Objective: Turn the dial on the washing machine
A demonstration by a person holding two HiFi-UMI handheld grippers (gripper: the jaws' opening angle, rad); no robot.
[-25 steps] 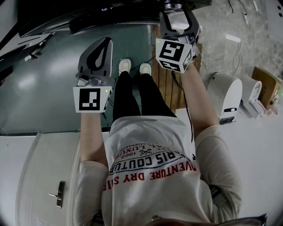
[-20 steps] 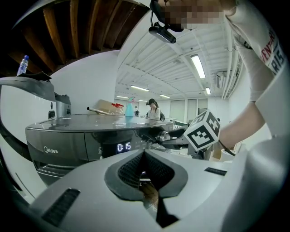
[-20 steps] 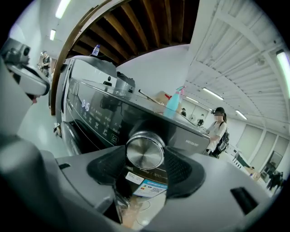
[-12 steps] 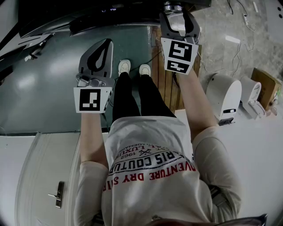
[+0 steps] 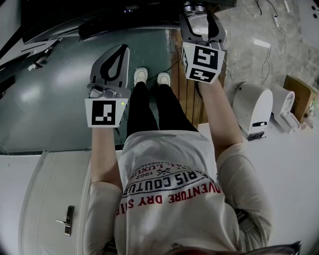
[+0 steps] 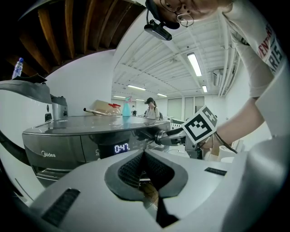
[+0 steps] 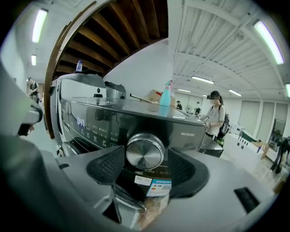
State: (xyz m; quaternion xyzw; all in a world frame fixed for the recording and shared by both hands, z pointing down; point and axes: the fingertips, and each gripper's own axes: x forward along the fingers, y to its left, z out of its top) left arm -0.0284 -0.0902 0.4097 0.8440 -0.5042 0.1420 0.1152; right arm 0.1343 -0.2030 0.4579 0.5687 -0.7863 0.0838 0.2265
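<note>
Right gripper (image 7: 147,168) straddles the dial (image 7: 145,152) at frame centre.
I hold its jaws wide either side, not touching, ready to clamp; left gripper (image 6: 144,154) is closed, empty, parked clear.

The washing machine (image 7: 190,131) stands at the person's 12 o'clock. Its dial (image 7: 145,152) lies between the parted jaws of the right hand-held gripper (image 5: 198,12), at 1 o'clock. The left hand-held gripper (image 5: 119,51) hangs at 11 o'clock, short of the machine. A spray bottle (image 7: 166,96) stands on the machine's top.
</note>
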